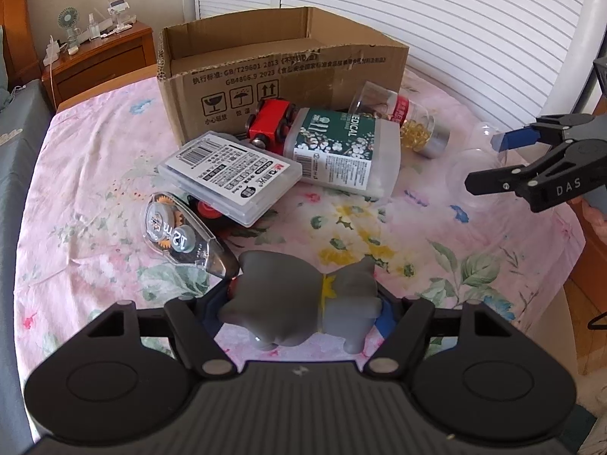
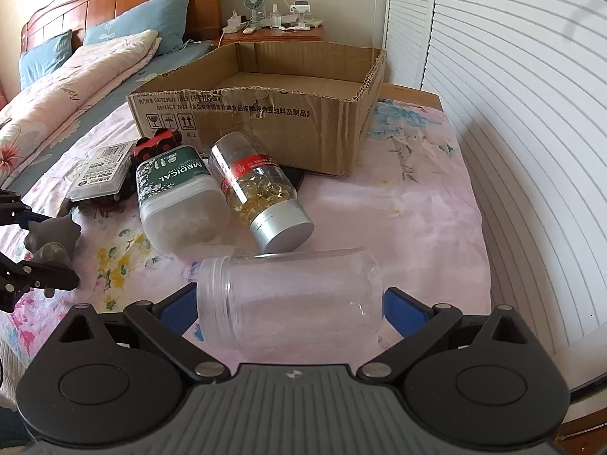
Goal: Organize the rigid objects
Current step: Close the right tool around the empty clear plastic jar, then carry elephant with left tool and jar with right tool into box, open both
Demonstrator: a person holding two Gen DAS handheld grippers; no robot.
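Grey toy point(image 1: 303, 299) between left fingers point(image 1: 385, 320), clear jar point(image 2: 290, 303)

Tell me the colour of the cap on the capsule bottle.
Silver, on the capsule bottle; clearest in the right wrist view.

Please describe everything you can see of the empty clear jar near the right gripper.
The clear jar looks like transparent plastic, empty, with no lid; its ribbed, threaded mouth points left in the right wrist view. It lies on its side on the floral sheet, between the blue pads of the right gripper. A gap shows at the right pad; contact at the left pad cannot be told. Its far side lies close to the capsule bottle's silver cap.
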